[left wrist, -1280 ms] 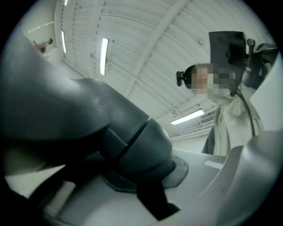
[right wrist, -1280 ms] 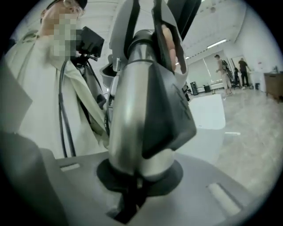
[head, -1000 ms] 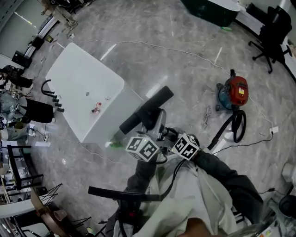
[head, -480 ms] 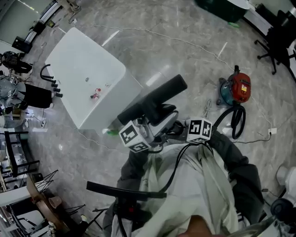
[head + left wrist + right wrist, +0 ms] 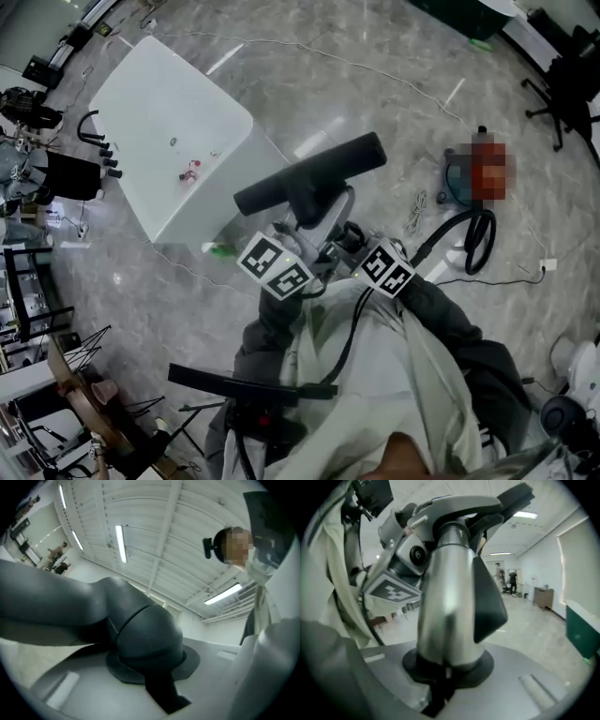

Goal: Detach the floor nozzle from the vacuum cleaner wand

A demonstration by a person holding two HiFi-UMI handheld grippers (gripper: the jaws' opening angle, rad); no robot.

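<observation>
The black floor nozzle (image 5: pixel 309 175) is held up in the air in front of the person, its bar nearly level in the head view. Its dark grey neck (image 5: pixel 140 630) fills the left gripper view, and my left gripper (image 5: pixel 150 644) is shut on it. The silver wand (image 5: pixel 450 597) stands between the jaws of my right gripper (image 5: pixel 447 660), which is shut on it. In the right gripper view the wand's upper end runs into the nozzle's joint (image 5: pixel 459 508). In the head view the two marker cubes (image 5: pixel 274 267) (image 5: pixel 386 265) sit side by side just under the nozzle.
A white table (image 5: pixel 169 141) stands at the left. The vacuum cleaner body (image 5: pixel 473 178) sits on the floor at the right, with its black hose (image 5: pixel 473 244) looping toward the person. A black stand (image 5: pixel 244 389) is by the person's legs. A cable (image 5: pixel 417 225) lies on the floor.
Both grippers have lifted the nozzle and wand. The nozzle's bar has moved up in the head view and swung from a steep slant to nearly level.
</observation>
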